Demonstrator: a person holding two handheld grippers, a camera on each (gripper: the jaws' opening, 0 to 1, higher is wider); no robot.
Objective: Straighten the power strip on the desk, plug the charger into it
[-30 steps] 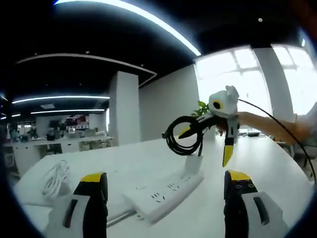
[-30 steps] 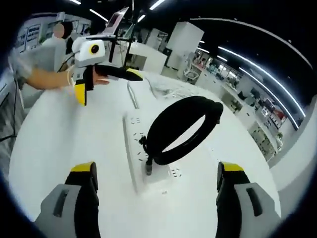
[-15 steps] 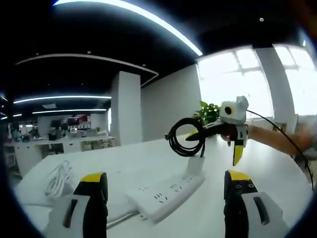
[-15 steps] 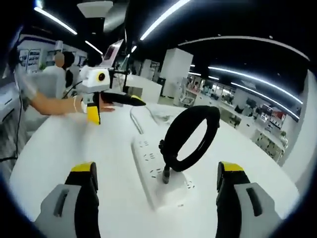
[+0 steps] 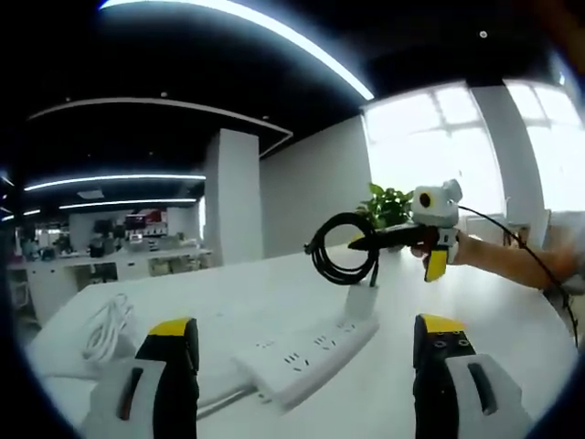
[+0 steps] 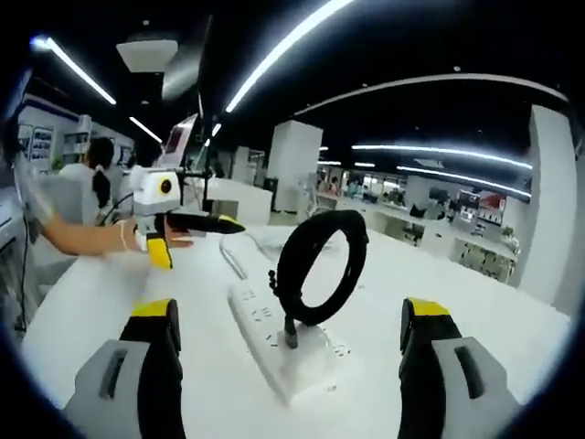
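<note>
Left gripper view, left to right. We list a coil of white cable (image 5: 102,331) lying on the white desk (image 5: 274,293), well apart from the rest. Next, our left claw (image 5: 306,366): its two yellow-tipped jaws stand wide apart with nothing between them (released). Between and beyond them lies the white power strip (image 5: 306,355), flat on the desk, running diagonally away. At its far end the white charger (image 5: 358,302) stands upright, seated in the strip, with its black cord (image 5: 343,251) bundled in a loop rising above it. Further right, a green plant (image 5: 386,203) sits by the bright window. The right claw (image 5: 430,242) enters from the right, held by a hand (image 5: 462,249), reaching toward the cord loop; we cannot tell from here whether it touches the loop.

Right gripper view, left to right. We note the left claw (image 6: 187,233) in a hand (image 6: 137,236) over the desk (image 6: 82,311), then the power strip (image 6: 274,343) with the charger (image 6: 306,343) at its near end. The cord (image 6: 320,265) loops upright above. Our right claw (image 6: 288,366) is likewise released, jaws wide, empty.
</note>
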